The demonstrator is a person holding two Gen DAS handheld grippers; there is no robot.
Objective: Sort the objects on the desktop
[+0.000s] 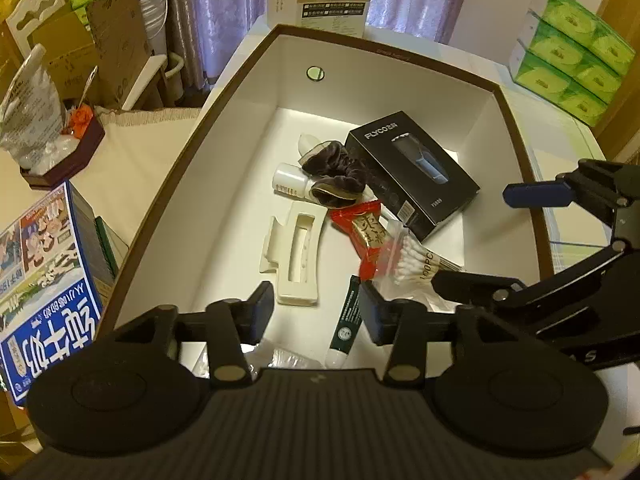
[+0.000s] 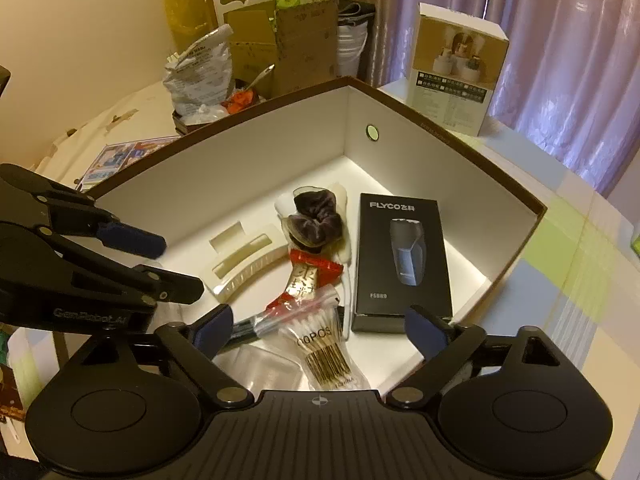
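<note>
Both grippers spread, holding nothing: left gripper [image 1: 318,306], right gripper [image 2: 320,326]. Cotton swab bag [image 2: 324,344] btwn right gripper's fingers; shaver box [image 2: 404,260] just ahead, in the storage box [image 2: 256,148].

The dark green squeeze tube [image 1: 347,318] near the storage box's front wall is partly covered by the left claw [image 1: 318,307], and its label print is too small to read. A white plastic bottle [image 1: 289,179] lies half under the dark brown velvet scrunchie [image 1: 335,171]. The clear plastic tray [image 2: 269,368] is cut off by the right claw's body. The blue printed carton [image 1: 44,280] runs off the left edge.
</note>
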